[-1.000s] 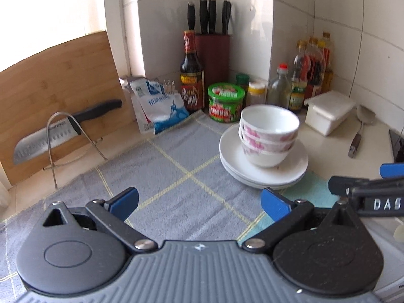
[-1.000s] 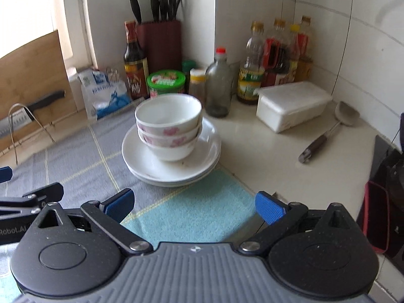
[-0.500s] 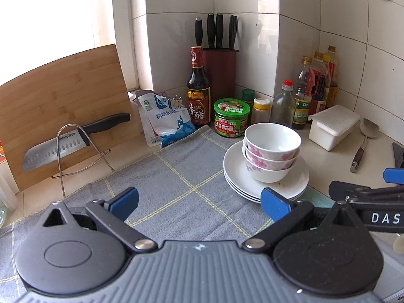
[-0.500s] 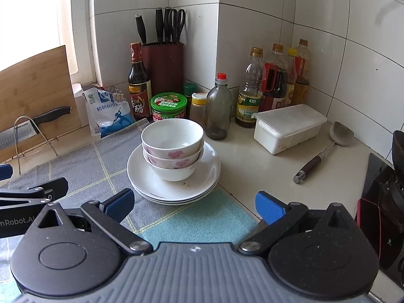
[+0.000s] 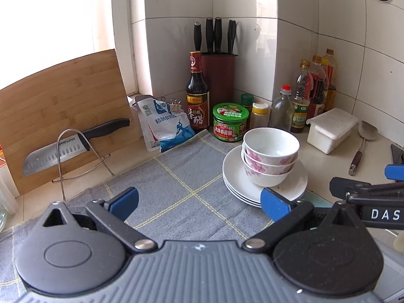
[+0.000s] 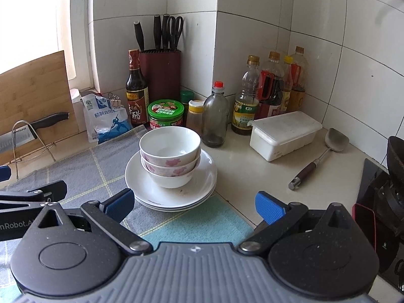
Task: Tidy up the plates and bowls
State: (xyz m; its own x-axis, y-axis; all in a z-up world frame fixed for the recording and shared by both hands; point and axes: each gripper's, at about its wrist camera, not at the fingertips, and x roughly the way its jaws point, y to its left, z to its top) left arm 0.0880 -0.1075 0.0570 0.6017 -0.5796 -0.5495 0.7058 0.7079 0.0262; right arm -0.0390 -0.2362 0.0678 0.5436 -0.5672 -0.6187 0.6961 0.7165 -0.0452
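Both sets of jaws are spread and empty. The nested bowls (image 6: 170, 160) sit on stacked plates (image 6: 204, 176) on the tabletop, just ahead of the right gripper (image 6: 194, 203) and slightly left; from the left gripper (image 5: 199, 200) they lie ahead and right, so the right looks better lined up.
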